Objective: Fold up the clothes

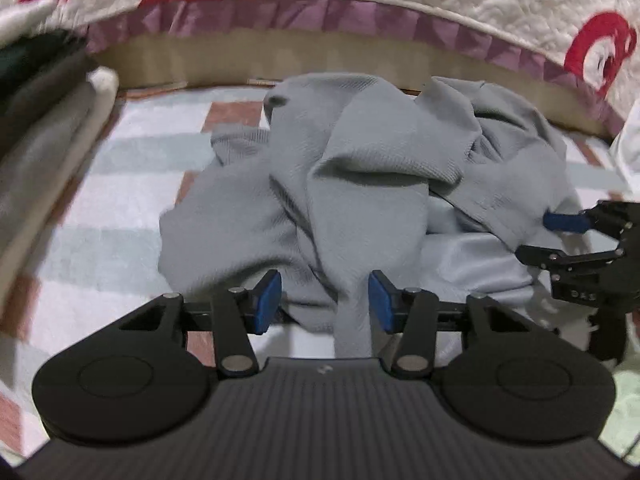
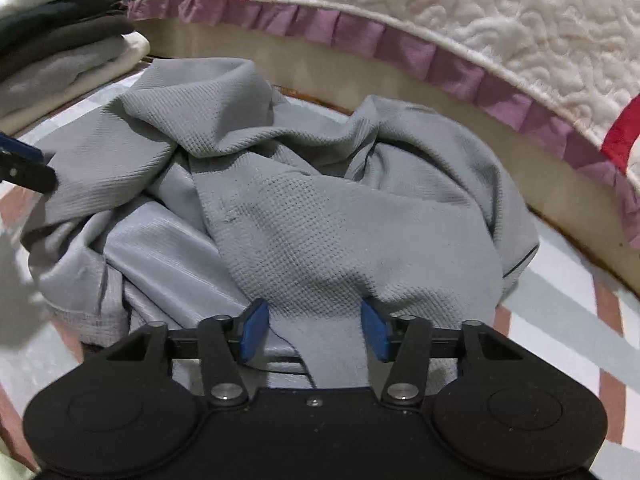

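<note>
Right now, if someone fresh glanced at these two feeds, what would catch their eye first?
The crumpled grey garment heaped mid-frame on the checked mat. Next, each gripper, left and right, at the heap's near edge with a strip of grey cloth between its blue pads, jaws part open. Then the quilt with its purple frill behind, and folded clothes stacked at far left.

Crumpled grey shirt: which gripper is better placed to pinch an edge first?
Probably right. The right gripper has a grey shirt fold filling its open gap; the left gripper straddles a narrower strip.
</note>
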`<move>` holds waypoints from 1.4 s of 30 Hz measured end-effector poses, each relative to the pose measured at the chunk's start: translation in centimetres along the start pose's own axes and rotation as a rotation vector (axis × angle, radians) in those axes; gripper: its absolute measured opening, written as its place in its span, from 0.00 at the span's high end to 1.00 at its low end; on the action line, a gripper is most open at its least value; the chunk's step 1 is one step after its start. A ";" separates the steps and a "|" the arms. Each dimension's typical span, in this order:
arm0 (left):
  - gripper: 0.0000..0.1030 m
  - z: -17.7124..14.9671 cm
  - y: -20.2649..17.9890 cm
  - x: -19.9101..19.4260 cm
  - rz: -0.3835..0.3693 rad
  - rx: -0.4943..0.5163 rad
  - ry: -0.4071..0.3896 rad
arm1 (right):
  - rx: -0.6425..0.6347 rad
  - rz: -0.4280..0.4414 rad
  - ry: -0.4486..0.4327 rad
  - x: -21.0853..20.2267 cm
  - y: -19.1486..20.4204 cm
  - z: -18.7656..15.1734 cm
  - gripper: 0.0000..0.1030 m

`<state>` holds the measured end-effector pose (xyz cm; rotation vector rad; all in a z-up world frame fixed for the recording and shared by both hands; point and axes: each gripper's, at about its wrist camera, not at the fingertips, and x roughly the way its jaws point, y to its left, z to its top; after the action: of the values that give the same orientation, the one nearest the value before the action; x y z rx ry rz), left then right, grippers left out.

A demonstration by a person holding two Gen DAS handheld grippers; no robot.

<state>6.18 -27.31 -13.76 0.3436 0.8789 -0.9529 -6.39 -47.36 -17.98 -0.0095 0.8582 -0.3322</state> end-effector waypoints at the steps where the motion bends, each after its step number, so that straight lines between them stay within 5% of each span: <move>1: 0.55 -0.5 0.1 -0.1 -0.007 -0.002 -0.005 | 0.022 -0.010 -0.031 -0.8 -0.3 0.0 0.98; 7: 0.47 -1.7 -0.9 -0.9 -0.121 0.014 -0.015 | 0.315 -0.008 -0.182 -7.5 -4.4 -0.5 1.00; 9: 0.39 -1.8 -1.9 -0.5 -0.138 0.041 -0.016 | 0.273 0.051 -0.161 -6.8 -3.6 -0.4 0.98; 11: 0.39 -1.8 -2.9 1.0 -0.065 0.084 -0.002 | 0.230 0.111 -0.139 -6.1 -2.7 -0.2 0.90; 13: 0.53 -1.9 -3.2 2.7 0.011 0.105 0.005 | 0.214 0.151 -0.131 -4.8 -1.5 0.0 0.76; 14: 0.95 -1.9 -3.2 3.2 0.042 0.115 0.008 | 0.206 0.152 -0.127 -4.0 -0.6 0.2 0.64; 17: 0.97 -1.6 -1.7 1.7 0.061 0.033 -0.047 | 0.125 0.116 -0.103 -1.6 1.8 1.5 0.54; 21: 0.97 -0.4 1.2 -3.3 0.077 -0.105 -0.228 | -0.026 0.047 -0.068 1.7 4.4 3.3 0.34; 23: 0.97 -0.2 2.8 -4.4 0.071 -0.171 -0.276 | -0.091 -0.032 -0.072 2.7 5.1 3.2 0.36; 25: 0.97 -0.2 4.2 -4.8 0.095 -0.222 -0.304 | -0.091 -0.073 -0.106 2.8 4.7 3.1 0.59; 26: 0.97 -0.1 4.9 -5.0 0.105 -0.250 -0.318 | -0.030 -0.067 -0.132 2.2 3.7 3.2 0.88; 27: 0.97 -0.1 5.5 -5.3 0.115 -0.278 -0.333 | 0.045 -0.053 -0.159 1.3 2.6 3.3 0.93; 30: 0.97 0.2 7.5 -6.9 0.062 -0.385 -0.401 | 0.332 0.010 -0.257 -2.8 -2.0 2.8 0.92; 34: 0.97 -0.1 7.8 -7.8 0.018 -0.388 -0.426 | 0.477 0.004 -0.368 -9.5 -6.3 1.0 0.93; 38: 0.95 -0.4 7.2 -7.3 -0.269 -0.435 -0.401 | 0.475 -0.113 -0.449 -15.0 -8.7 -1.8 0.94; 42: 0.84 -0.6 1.7 -5.6 -0.271 -0.209 -0.319 | 0.552 -0.262 -0.438 -16.7 -12.7 -5.0 0.94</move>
<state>5.74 -22.81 -9.94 -0.1097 0.7326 -1.1175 -23.87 -53.91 -7.11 0.3102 0.3095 -0.7735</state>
